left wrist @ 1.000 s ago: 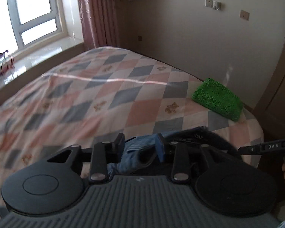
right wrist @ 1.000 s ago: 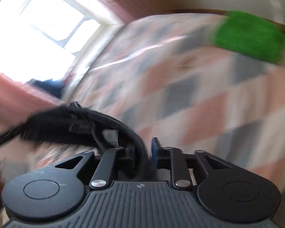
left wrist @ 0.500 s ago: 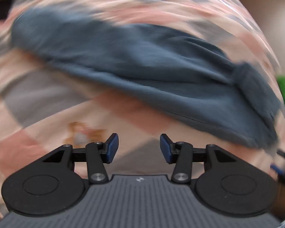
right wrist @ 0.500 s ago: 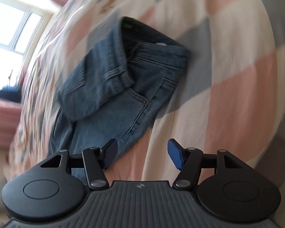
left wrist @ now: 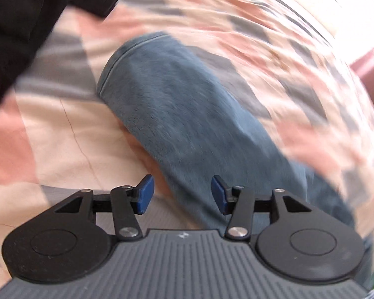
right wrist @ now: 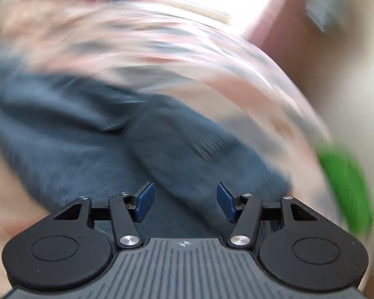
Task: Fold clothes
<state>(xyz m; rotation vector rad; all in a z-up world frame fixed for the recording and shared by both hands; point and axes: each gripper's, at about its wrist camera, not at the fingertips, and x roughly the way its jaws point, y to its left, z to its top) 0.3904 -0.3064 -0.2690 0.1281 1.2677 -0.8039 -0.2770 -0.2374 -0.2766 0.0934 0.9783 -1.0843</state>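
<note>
A black garment sits at the far left on the pink, grey and cream checked bedspread. The blue denim jeans lie spread across it. The left gripper hangs over one leg, jaws spread, holding nothing. The right gripper, likewise spread and empty, hangs over the jeans' upper part. A green knitted item lies by the bed's right edge.

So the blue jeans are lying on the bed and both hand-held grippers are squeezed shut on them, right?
Not quite. The jeans do lie on the checked bed, but neither is shut. The left wrist view shows the left hand-held gripper open with the denim beyond it, and the right wrist view shows the right hand-held gripper open too.
</note>
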